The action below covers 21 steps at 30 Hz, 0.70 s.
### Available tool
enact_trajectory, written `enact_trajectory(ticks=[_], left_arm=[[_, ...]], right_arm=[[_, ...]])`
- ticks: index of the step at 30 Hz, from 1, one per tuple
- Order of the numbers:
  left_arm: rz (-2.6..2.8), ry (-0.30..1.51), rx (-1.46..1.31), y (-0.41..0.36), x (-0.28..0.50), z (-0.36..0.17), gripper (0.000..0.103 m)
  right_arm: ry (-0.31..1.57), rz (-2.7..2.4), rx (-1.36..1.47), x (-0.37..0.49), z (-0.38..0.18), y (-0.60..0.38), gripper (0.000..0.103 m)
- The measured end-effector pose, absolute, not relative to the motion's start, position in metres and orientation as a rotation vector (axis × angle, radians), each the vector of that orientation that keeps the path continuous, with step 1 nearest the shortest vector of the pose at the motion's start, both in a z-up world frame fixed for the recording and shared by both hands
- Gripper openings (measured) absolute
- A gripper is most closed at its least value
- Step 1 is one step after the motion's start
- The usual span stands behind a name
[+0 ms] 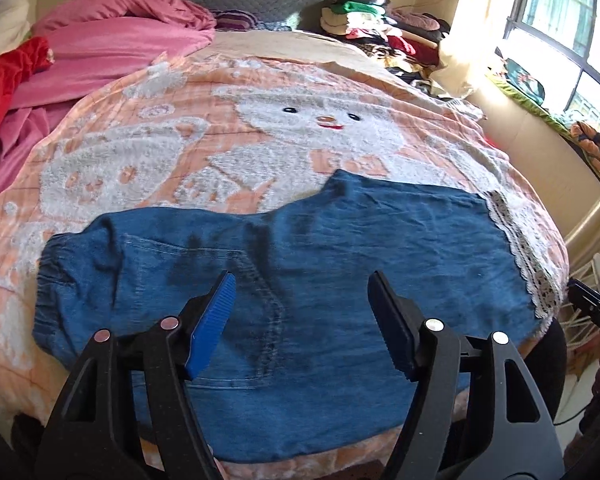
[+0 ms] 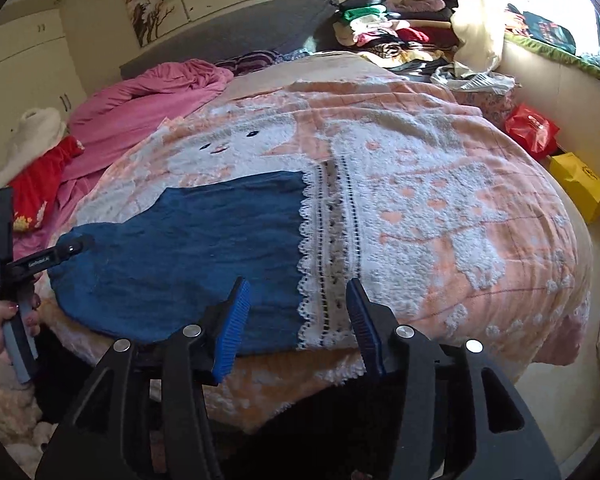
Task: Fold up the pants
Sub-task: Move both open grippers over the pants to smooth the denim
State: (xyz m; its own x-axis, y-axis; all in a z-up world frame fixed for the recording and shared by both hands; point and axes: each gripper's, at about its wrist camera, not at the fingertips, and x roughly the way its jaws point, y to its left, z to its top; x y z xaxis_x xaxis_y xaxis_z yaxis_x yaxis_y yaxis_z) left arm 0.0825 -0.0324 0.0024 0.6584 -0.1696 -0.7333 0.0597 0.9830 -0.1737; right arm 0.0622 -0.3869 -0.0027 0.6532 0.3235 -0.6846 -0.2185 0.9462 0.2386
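The left hand-held gripper [image 1: 302,320] hangs above the near half of the blue denim pants [image 1: 340,248], its blue-padded fingers [image 1: 212,324] spread wide with nothing between them. The right hand-held gripper [image 2: 298,328] is likewise spread and empty, poised over the white lace hem [image 2: 324,248] at the pants' right end, near the bed's front edge. In the right wrist view, the person's left hand [image 2: 0,328] grips the handle of the other tool at the left margin. The pants lie flat across the near part of the bed, on an orange-and-white bear-pattern blanket [image 1: 300,128], elastic waistband to the left, lace hem to the right. A pink quilt [image 1: 112,48] is bunched at the far left, a red cloth [image 1: 4,76] beside it, and a pile of clothes [image 1: 376,28] sits by the headboard. A yellow bag [image 2: 580,184] and a red bag [image 2: 532,128] stand on the floor to the right of the bed.
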Motion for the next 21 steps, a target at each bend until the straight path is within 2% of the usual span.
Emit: enact_trajectory(ticks=[13,17,21], left_arm=[[-0.357,0.929,0.085,-0.144,0.108,-0.037,0.062],[-0.345,0.955,0.119,-0.147,0.115,-0.058,0.062],[-0.374,0.933,0.119,-0.145,0.115,-0.044,0.063]], right_arm=[[0.972,0.357,0.112,0.089,-0.052,-0.341,0.049],[0.963,0.377,0.166,0.087,-0.056,-0.349,0.049],[0.896,0.390,0.214,0.078,-0.040,-0.363,0.049]])
